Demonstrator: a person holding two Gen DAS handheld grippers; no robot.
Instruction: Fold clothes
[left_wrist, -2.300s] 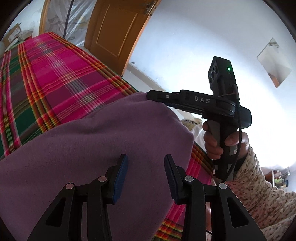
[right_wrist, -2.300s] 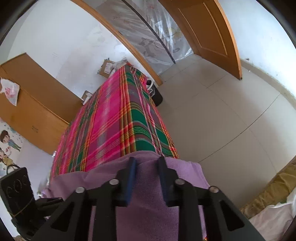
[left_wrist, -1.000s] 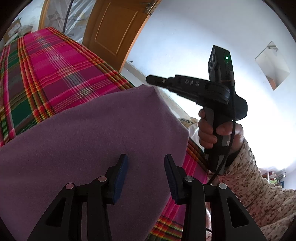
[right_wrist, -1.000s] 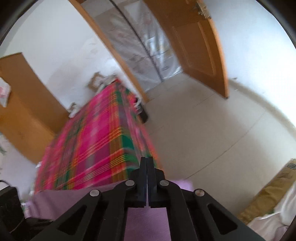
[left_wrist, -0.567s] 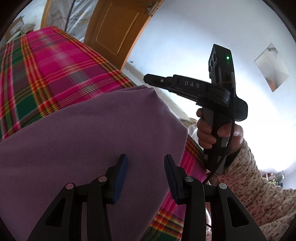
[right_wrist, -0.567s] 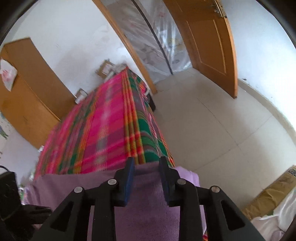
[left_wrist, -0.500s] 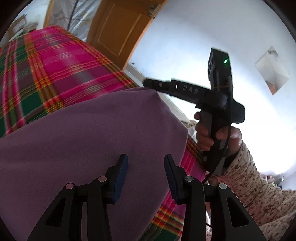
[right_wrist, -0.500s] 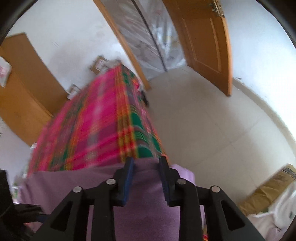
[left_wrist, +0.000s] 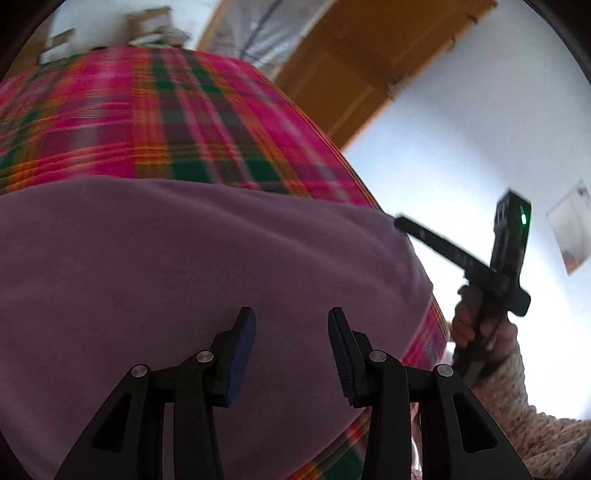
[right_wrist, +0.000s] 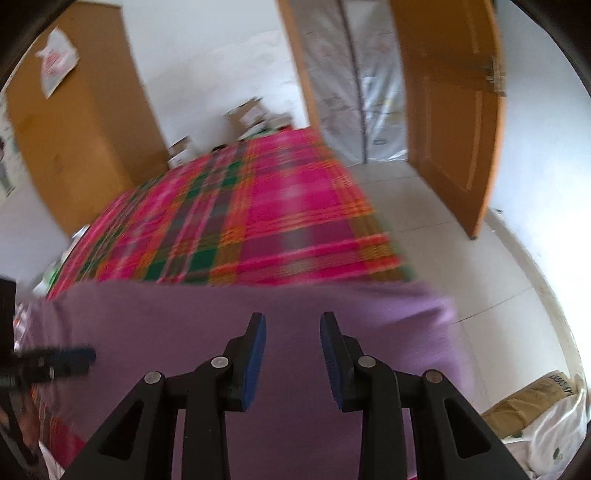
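A purple garment (left_wrist: 184, 280) lies flat on the pink and green plaid bed cover (left_wrist: 147, 122), filling the lower part of both views (right_wrist: 258, 314). My left gripper (left_wrist: 291, 321) hovers open over its near part, nothing between the blue pads. Open too, my right gripper (right_wrist: 293, 325) hangs above the garment's near right area. In the left wrist view a hand holds the right gripper (left_wrist: 402, 223) with its tip at the garment's far right corner. The left gripper's blurred tip (right_wrist: 79, 355) shows at the left of the right wrist view.
The plaid bed cover (right_wrist: 240, 221) stretches away to cardboard boxes (right_wrist: 247, 114) at its far end. A wooden wardrobe (right_wrist: 77, 140) stands on the left, an open wooden door (right_wrist: 450, 122) on the right. Tiled floor (right_wrist: 461, 266) borders the bed's right side, with bags (right_wrist: 546, 417) at lower right.
Both cameras have swung and tilted, so more of the bed shows and the frames are blurred. The right gripper shut about a second ago, then opened again and stays open. The left stays open.
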